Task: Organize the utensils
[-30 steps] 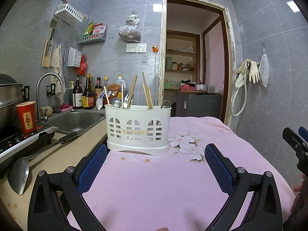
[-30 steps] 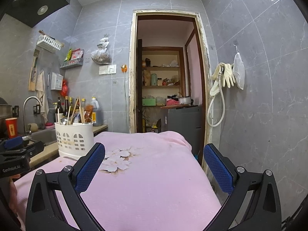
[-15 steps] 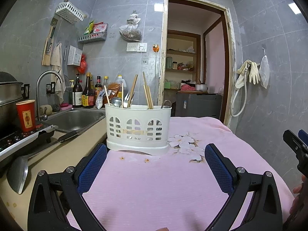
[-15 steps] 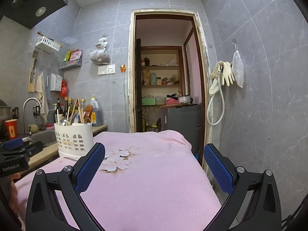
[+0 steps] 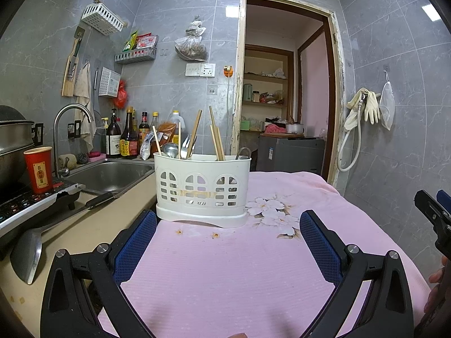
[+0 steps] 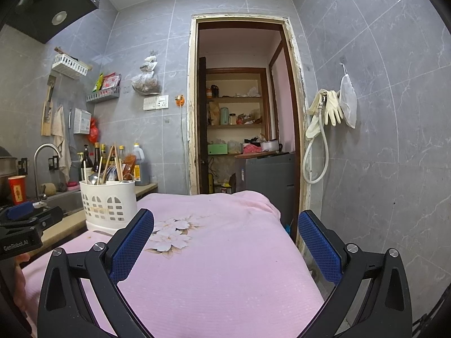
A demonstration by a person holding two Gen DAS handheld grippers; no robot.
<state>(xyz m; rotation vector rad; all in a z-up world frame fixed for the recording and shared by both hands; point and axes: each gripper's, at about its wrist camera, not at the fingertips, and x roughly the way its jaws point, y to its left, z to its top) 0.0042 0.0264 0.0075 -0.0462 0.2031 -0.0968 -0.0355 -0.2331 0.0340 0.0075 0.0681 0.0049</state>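
A white plastic utensil holder [image 5: 201, 188] stands on the pink flowered cloth [image 5: 225, 267], holding chopsticks [image 5: 215, 136], a spoon [image 5: 169, 149] and a fork [image 5: 184, 145]. My left gripper [image 5: 227, 239] is open just in front of the holder, with nothing between its blue pads. In the right wrist view the same holder [image 6: 108, 204] sits far left, and my right gripper [image 6: 225, 239] is open and empty over the cloth [image 6: 214, 267], aimed toward the doorway. The left gripper's body [image 6: 25, 225] shows at that view's left edge.
Left of the cloth lies a counter with a sink [image 5: 110, 173], a faucet [image 5: 66, 124], sauce bottles [image 5: 126, 138], a red paper cup [image 5: 39, 169] on a stove and a spatula [image 5: 33, 242]. An open doorway [image 5: 284, 90] is behind. Grey tiled wall with gloves [image 5: 366, 109] on the right.
The left wrist view has drifted slightly, with the holder staying at about the same distance. Both grippers stay open and empty.
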